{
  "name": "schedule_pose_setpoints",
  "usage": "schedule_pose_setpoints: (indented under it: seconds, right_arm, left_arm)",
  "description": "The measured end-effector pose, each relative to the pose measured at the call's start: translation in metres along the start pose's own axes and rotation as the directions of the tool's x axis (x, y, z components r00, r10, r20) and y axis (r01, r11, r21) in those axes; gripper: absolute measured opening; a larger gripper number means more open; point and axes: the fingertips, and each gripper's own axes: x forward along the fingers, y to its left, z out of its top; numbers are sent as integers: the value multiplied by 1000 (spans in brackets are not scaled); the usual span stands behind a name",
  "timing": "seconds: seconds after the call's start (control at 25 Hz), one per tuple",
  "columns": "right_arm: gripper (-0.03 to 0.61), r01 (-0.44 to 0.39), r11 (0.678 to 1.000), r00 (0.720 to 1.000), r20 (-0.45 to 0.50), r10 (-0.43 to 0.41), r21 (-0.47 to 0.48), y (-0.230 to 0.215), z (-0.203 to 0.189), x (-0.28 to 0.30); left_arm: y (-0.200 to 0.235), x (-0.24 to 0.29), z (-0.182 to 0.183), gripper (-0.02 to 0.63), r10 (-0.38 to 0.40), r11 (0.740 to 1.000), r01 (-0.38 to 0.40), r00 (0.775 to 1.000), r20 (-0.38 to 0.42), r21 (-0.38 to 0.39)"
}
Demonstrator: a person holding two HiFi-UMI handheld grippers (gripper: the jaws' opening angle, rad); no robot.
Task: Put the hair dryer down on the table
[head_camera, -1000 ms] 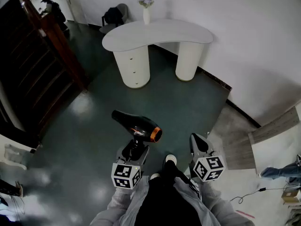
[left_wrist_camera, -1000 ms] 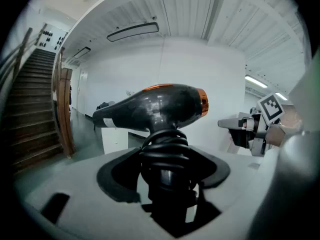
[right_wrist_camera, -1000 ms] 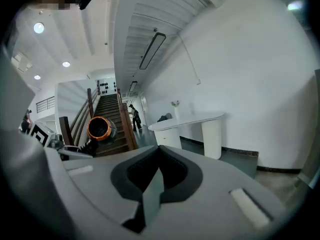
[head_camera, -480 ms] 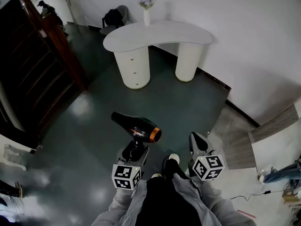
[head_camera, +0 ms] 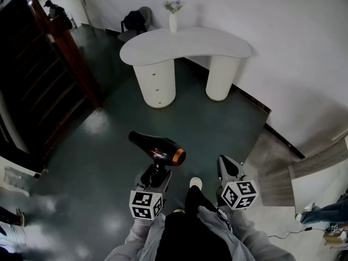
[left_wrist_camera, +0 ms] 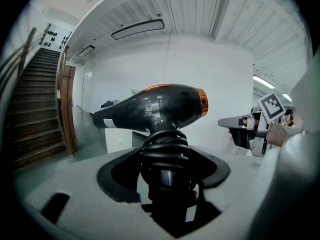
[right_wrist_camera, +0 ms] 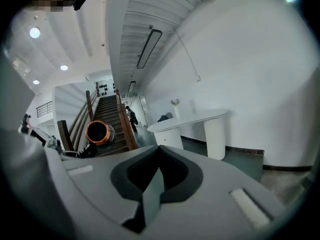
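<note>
A black hair dryer [head_camera: 155, 144] with an orange rear ring is held up over the dark green floor, nozzle pointing left. My left gripper [head_camera: 156, 170] is shut on its handle, where the coiled cord is wound [left_wrist_camera: 164, 151]. In the left gripper view the hair dryer [left_wrist_camera: 155, 106] stands upright above the jaws. My right gripper [head_camera: 224, 162] hovers beside it, shut with nothing in it; its jaws meet in the right gripper view [right_wrist_camera: 159, 156]. The white curved table [head_camera: 185, 39] stands ahead against the wall, some way off.
A white vase with flowers [head_camera: 173, 16] stands on the table's far edge. A chair with dark clothing [head_camera: 133, 20] is behind it. A dark wooden staircase [head_camera: 49, 64] rises on the left, with a person [head_camera: 54, 11] far back. Paler flooring [head_camera: 283, 173] lies to the right.
The table has come slightly nearer and lower in the head view as the person steps forward. Both grippers keep their places and the hair dryer stays held.
</note>
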Motion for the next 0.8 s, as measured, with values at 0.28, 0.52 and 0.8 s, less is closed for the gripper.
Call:
schedule_pose_setpoints:
  seconds: [0.28,0.52,0.8]
  right_arm:
    - [11,-29,999,1000,1,29,-23,-59,47,77]
    - [11,-41,998,999,12,42,-40,-111,85,130]
    - [11,-49,998,999,11,49,-32,-143,100,165]
  left_arm:
    - [19,95,55,293,25,1000,-25,999,28,-4]
    - [23,167,97,293,38,999,-38,998,52,3]
    - [25,211,117,293,43,999,-44,997,59,14]
